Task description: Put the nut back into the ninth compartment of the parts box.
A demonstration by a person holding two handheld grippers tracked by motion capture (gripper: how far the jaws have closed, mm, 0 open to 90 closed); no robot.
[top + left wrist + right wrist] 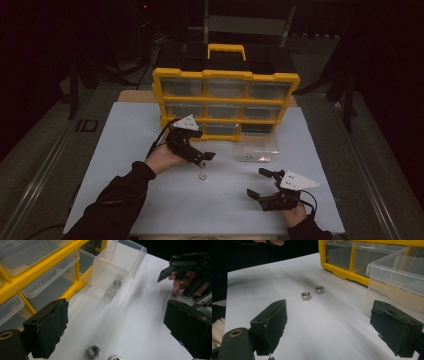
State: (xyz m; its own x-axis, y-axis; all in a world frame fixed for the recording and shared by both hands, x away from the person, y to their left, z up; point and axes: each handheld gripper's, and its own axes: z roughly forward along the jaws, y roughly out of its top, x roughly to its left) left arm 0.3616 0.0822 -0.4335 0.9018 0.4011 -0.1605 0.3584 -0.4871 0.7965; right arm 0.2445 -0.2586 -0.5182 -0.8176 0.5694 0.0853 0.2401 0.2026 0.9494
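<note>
Two steel hex nuts lie loose on the white sheet (150, 200): one nut (94, 351) and a second nut (115, 357) at the bottom edge of the left gripper view, also seen as a near nut (306, 295) and a far nut (319, 289). In the high view one nut (202, 176) lies just below my left gripper (204, 146). That left gripper (117, 312) is open and holds nothing. A clear drawer (257, 147) stands out on the sheet with a third nut (117, 283) inside. My right gripper (256, 181) is open and empty near the front, its jaws toward the nuts (332, 308).
A yellow organizer (226, 76) with several clear drawers stands at the back of the sheet, one slot at its lower right without a drawer. The drawer's wall (397, 272) is close to my right jaw. Dark surroundings ring the table.
</note>
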